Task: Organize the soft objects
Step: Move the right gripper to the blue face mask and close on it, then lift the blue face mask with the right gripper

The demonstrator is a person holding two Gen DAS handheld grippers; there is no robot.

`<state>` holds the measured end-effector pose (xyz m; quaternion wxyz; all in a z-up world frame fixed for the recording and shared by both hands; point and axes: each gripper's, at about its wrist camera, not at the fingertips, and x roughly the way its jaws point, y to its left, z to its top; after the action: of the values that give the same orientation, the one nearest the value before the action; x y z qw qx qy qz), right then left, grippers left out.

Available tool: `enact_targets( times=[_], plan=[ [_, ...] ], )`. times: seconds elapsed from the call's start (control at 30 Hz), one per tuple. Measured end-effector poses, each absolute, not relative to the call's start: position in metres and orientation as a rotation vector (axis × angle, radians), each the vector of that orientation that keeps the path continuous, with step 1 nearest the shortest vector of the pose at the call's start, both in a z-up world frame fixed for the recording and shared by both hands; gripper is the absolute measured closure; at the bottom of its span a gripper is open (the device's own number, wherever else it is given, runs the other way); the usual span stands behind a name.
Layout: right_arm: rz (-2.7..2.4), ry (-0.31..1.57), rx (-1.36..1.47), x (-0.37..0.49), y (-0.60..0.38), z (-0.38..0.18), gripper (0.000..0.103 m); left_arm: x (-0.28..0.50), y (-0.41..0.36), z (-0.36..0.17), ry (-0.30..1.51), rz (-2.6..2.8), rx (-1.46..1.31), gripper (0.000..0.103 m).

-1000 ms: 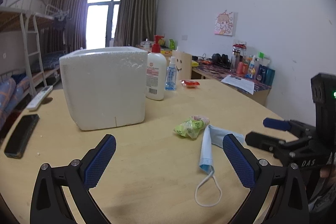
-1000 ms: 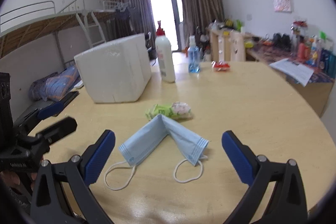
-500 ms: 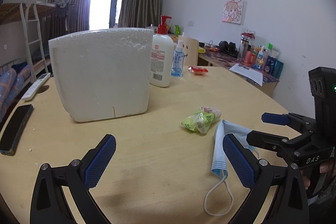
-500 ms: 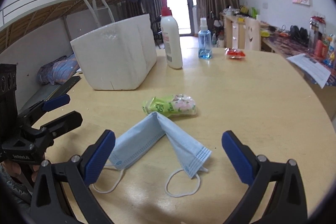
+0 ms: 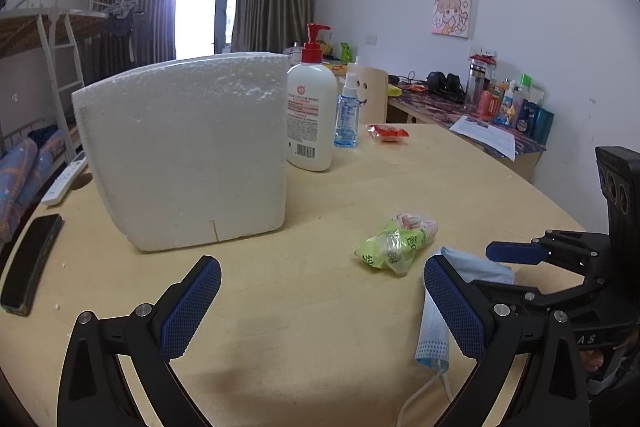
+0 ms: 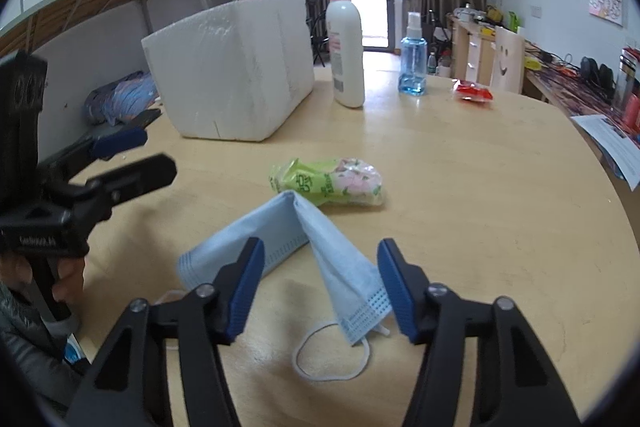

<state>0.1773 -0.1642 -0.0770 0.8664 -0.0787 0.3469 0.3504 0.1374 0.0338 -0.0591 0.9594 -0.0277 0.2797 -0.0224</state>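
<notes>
On the bench (image 6: 480,187), near the white foam box (image 6: 232,67), lay a folded blue face mask (image 6: 304,239) just behind a green tissue pack (image 6: 328,183). Right hand-held gripper (image 6: 320,285) straddled the mask, jaws closing, pads not yet pressing. Left hand-held gripper (image 5: 320,307) stood wide, holding nothing
</notes>
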Motion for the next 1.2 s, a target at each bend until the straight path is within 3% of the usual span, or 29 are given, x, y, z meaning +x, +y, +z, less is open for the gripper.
enact_targets(
  times=[0.27,0.33,0.47,1.2],
  plan=[
    [0.765,0.737,-0.207,0.176,-0.165,-0.085,0.066,0.147,0.024,-0.059,0.588,-0.089,-0.05,0.001],
    [0.773,0.741,-0.218,0.176,-0.165,-0.088,0.068,0.149,0.022,-0.059,0.593,-0.085,-0.037,0.001],
    [0.76,0.766,-0.218,0.181,-0.167,-0.095,0.085,0.153,0.016,-0.06,0.609,-0.099,-0.037,0.001],
    [0.66,0.686,0.061,0.19,-0.257,-0.08,0.089,0.185,-0.029,-0.063,0.65,-0.172,0.049,0.001]
  ],
)
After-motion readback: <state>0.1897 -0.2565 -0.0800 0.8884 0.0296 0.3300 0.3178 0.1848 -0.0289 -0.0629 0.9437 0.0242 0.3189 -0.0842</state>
